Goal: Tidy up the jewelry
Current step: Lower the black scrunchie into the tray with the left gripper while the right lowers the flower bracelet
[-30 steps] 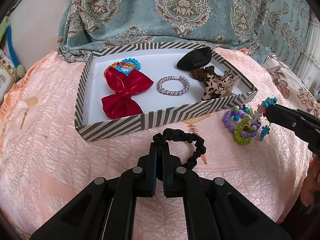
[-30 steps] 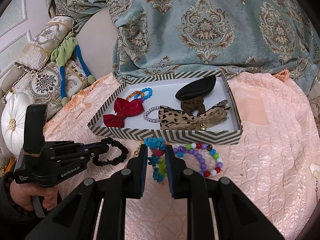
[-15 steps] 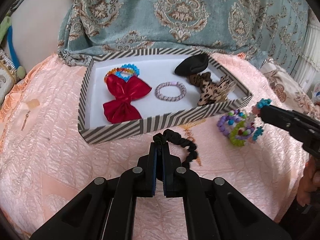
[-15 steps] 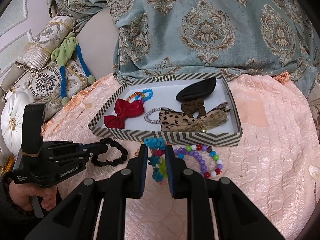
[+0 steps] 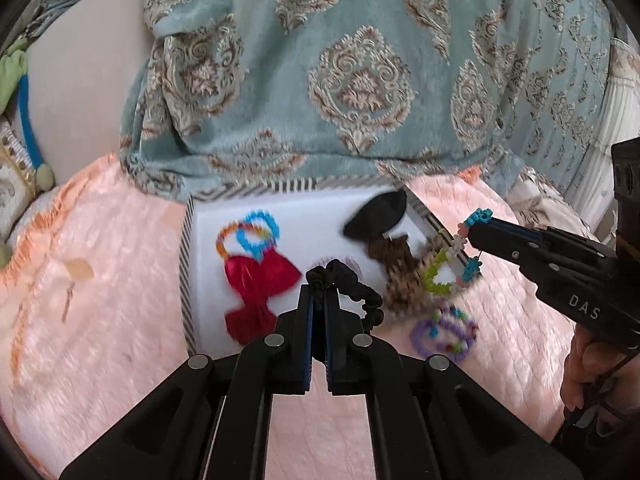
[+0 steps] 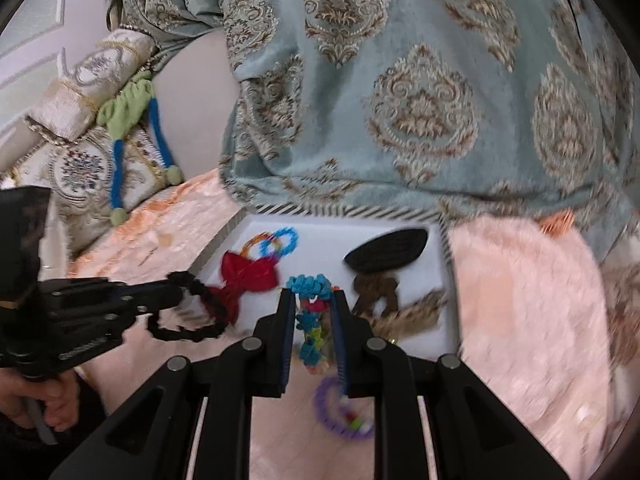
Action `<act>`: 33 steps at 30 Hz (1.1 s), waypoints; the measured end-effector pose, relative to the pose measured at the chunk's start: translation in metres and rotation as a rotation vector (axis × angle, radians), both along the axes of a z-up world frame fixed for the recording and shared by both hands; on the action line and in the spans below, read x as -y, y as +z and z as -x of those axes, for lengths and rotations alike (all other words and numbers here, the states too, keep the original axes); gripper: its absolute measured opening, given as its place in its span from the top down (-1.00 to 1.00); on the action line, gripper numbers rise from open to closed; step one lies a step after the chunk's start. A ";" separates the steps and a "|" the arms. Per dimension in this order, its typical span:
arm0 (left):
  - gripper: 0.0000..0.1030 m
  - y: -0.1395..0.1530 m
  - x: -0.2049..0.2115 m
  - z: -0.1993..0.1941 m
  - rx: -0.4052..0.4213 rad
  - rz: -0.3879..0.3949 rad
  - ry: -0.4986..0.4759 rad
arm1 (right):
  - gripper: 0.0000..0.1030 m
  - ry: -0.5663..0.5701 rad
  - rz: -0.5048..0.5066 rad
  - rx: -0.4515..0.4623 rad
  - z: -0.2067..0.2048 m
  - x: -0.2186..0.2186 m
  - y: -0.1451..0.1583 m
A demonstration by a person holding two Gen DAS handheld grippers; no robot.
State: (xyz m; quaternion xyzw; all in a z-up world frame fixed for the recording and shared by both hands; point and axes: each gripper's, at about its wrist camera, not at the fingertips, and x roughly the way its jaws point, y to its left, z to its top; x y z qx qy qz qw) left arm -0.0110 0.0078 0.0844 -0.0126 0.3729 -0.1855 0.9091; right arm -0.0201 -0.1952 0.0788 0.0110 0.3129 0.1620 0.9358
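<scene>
left gripper (image 5: 319, 286) pinches a black scrunchie (image 5: 352, 288), right gripper (image 6: 313, 300) clamps a flower bracelet (image 6: 310, 312) above the tray (image 5: 186, 280)

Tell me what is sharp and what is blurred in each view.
Left wrist view: left gripper and black scrunchie sharp; tray and red bow smeared. Right wrist view: right gripper sharp; purple bead bracelet and pink bedspread smeared; both frames fisheye-curved.

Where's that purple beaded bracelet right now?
The purple beaded bracelet lies on the pink bedspread, outside the striped tray near its right corner, below the right hand-held gripper.
</scene>
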 end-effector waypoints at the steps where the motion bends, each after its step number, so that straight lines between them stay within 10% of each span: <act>1: 1.00 0.001 0.000 -0.007 0.002 0.001 0.005 | 0.65 -0.014 0.009 0.002 -0.007 0.000 0.003; 18: 1.00 -0.054 0.045 -0.130 -0.114 -0.013 0.045 | 0.65 -0.206 0.133 -0.111 -0.120 -0.007 -0.049; 33: 1.00 -0.080 0.041 -0.148 -0.185 -0.072 0.046 | 0.65 -0.280 0.223 -0.235 -0.149 -0.005 -0.090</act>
